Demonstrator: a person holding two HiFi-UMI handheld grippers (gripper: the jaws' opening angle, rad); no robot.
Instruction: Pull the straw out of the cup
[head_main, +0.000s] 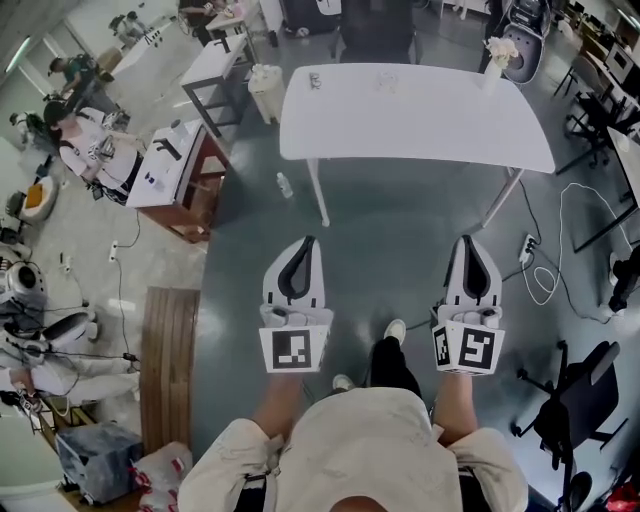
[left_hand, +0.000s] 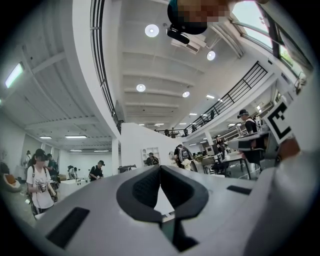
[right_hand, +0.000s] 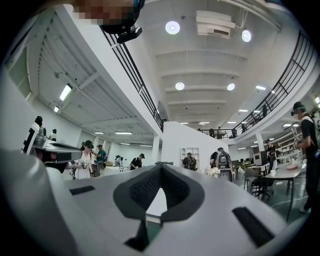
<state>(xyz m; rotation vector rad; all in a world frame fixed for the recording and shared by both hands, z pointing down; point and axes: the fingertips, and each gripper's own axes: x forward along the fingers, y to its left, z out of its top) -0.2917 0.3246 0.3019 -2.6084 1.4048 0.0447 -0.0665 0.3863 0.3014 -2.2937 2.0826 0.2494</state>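
The person stands on a grey floor (head_main: 400, 250) and holds both tools out in front, well short of the white worktop (head_main: 430, 130). The left hand-held gripper (head_main: 306, 242) has its jaws narrow, the dark pads meeting at the tips with nothing between them. The right hand-held gripper (head_main: 467, 241) is likewise closed and empty. A faint, see-through cup (head_main: 387, 80) stands near the worktop's far edge, well apart from both tools; its straw is too small to make out. A small dark thing (head_main: 315, 79) sits to the cup's left, and pale flowers (head_main: 499, 50) stand at the far right corner.
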